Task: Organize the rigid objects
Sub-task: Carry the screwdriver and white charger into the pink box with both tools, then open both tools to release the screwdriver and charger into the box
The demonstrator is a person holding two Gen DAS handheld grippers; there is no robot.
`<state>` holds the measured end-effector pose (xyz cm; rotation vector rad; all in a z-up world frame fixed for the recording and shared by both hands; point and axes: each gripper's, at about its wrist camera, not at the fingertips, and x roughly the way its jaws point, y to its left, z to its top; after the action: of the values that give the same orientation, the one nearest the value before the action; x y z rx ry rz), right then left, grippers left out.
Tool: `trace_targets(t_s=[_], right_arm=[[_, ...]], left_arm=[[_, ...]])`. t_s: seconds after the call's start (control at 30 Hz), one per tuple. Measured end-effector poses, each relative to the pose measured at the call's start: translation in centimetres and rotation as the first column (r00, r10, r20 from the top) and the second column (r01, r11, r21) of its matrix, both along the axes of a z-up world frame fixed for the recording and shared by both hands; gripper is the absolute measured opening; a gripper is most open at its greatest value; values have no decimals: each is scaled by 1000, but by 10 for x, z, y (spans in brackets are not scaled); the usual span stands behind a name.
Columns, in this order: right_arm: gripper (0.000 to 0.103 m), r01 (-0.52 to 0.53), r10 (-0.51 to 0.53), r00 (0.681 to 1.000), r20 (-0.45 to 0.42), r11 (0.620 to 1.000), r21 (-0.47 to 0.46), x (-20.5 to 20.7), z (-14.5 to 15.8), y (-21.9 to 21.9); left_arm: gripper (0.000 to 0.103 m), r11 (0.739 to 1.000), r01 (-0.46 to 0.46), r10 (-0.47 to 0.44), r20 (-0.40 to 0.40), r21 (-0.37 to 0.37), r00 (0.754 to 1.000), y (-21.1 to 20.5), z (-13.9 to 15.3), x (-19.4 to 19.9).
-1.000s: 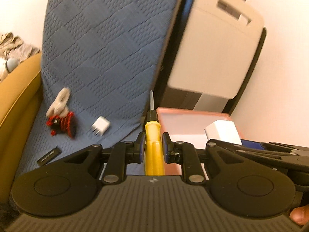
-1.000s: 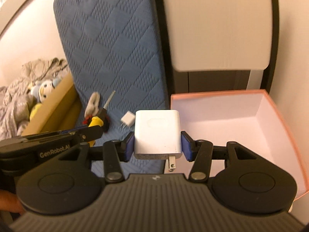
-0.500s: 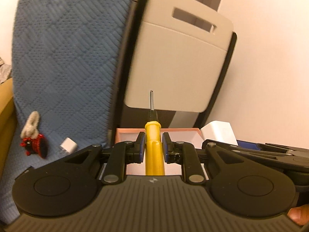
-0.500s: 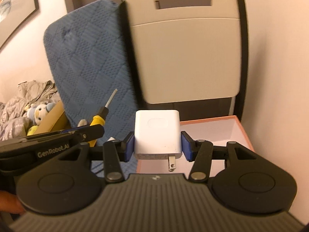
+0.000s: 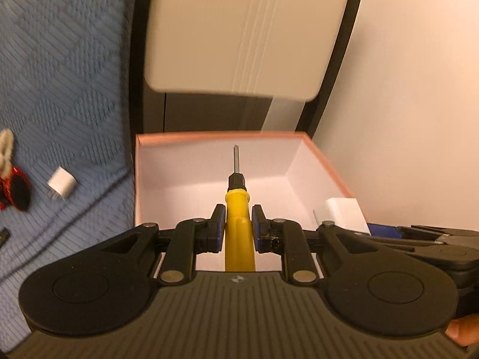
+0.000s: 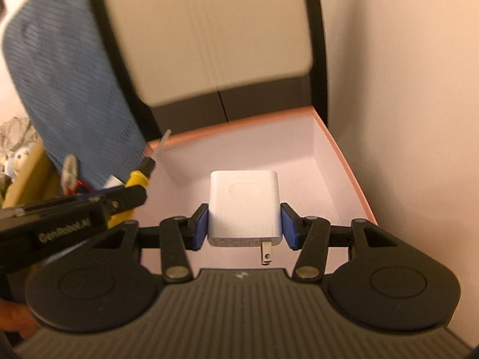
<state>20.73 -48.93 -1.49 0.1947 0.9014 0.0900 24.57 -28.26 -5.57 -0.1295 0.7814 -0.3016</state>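
A: What is held, and where?

B: A screwdriver (image 5: 239,224) is clamped in the left gripper (image 5: 238,224) and a charger (image 6: 245,206) in the right gripper (image 6: 245,224), both over the open box (image 5: 209,135).

A: What is done?

B: Nothing is seen lying in the box. A small plug (image 5: 62,183) and a red item (image 5: 15,190) are left on the blue mat (image 5: 60,74).

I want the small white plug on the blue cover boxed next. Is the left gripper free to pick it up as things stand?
Probably not yet. The left gripper is shut on the yellow screwdriver above the pink box. The small plug lies uncovered on the blue cover, so the way is free after it lets go.
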Motion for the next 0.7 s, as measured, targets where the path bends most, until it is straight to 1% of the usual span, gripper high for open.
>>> trace_targets(t_s=[0.17, 0.33, 0.53, 0.6, 0.7], right_arm=[[53, 5, -5, 996, -87, 1000, -4, 9, -39, -14], [53, 2, -2, 990, -140, 1000, 1, 14, -66, -19], [54, 0, 4, 985, -173, 1000, 21, 10, -81, -22], [54, 3, 0, 986, -165, 1000, 19, 9, -78, -22], [55, 22, -16, 989, -147, 999, 41, 10, -67, -26]], left_arm=[[22, 1000, 5, -4, -71, 18, 997, -10, -35, 13], [21, 999, 9, -5, -103, 39, 995, -15, -54, 17], [21, 998, 23, -16, -106, 64, 994, -19, -56, 15], [21, 998, 25, -20, -98, 58, 995, -19, -52, 12], [21, 998, 32, -28, -70, 61, 997, -17, -41, 7]])
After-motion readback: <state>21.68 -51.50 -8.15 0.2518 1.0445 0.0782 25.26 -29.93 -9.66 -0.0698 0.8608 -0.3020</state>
